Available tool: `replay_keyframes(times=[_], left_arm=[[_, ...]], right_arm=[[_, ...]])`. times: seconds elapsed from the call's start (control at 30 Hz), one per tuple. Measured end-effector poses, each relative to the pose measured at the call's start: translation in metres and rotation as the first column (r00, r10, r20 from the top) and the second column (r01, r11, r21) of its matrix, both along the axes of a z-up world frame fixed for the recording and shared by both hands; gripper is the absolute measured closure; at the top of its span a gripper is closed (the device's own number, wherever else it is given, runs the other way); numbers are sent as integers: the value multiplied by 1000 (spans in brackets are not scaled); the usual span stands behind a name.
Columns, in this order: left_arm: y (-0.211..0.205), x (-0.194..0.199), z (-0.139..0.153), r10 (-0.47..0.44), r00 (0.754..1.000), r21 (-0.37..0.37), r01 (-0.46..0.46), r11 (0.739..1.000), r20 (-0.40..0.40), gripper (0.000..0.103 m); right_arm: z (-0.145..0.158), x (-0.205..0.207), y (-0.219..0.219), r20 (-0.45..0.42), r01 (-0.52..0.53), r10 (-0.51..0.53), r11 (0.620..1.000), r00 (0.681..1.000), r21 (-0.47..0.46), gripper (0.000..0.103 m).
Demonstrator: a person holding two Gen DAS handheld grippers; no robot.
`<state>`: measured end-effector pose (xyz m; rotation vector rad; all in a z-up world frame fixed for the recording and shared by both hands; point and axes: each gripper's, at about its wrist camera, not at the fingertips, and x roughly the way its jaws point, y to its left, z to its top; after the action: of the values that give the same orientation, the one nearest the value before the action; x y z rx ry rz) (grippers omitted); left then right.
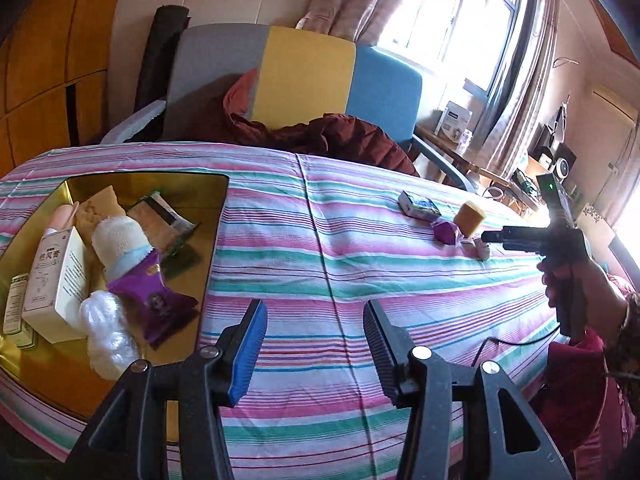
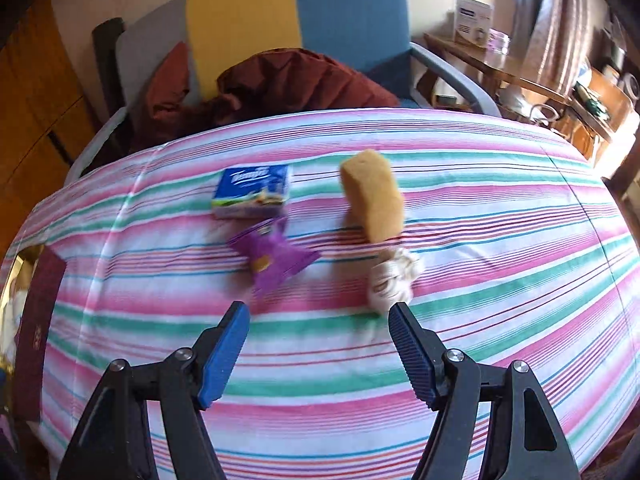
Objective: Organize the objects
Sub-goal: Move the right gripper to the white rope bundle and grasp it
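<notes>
A gold tray (image 1: 208, 216) on the striped bed holds several items: a white box (image 1: 56, 284), a bandage roll (image 1: 116, 244), a purple packet (image 1: 160, 300), a plastic wad (image 1: 106, 328). My left gripper (image 1: 316, 312) is open and empty just right of the tray. In the right wrist view a blue tissue pack (image 2: 252, 192), a purple packet (image 2: 274, 256), a tan sponge (image 2: 374, 196) and a white wrapped item (image 2: 392, 280) lie on the bed. My right gripper (image 2: 318, 316) is open, empty, just short of them. It shows in the left wrist view (image 1: 486, 237) beside these items.
A grey, yellow and blue chair (image 1: 304, 80) with a dark red jacket (image 1: 340, 136) stands behind the bed. A wooden desk with clutter (image 2: 540, 80) is at the right by the window. The tray's edge (image 2: 24, 264) shows at the far left of the right wrist view.
</notes>
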<state>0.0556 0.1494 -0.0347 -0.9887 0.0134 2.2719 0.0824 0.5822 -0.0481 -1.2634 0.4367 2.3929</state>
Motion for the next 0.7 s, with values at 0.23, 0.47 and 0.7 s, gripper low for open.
replay_keyframes(times=[0.23, 0.47, 0.7], left_arm=[[24, 9, -11, -48, 998, -49, 50, 998, 30, 53], [51, 11, -20, -94, 994, -83, 98, 992, 54, 53], [82, 7, -23, -136, 986, -69, 142, 987, 96, 53]], right_arm=[[-19, -7, 57, -29, 80, -83, 992, 996, -99, 38], [-37, -16, 64, -21, 63, -68, 984, 997, -165, 52], [-40, -22, 52, -35, -23, 16, 977, 999, -211, 75]])
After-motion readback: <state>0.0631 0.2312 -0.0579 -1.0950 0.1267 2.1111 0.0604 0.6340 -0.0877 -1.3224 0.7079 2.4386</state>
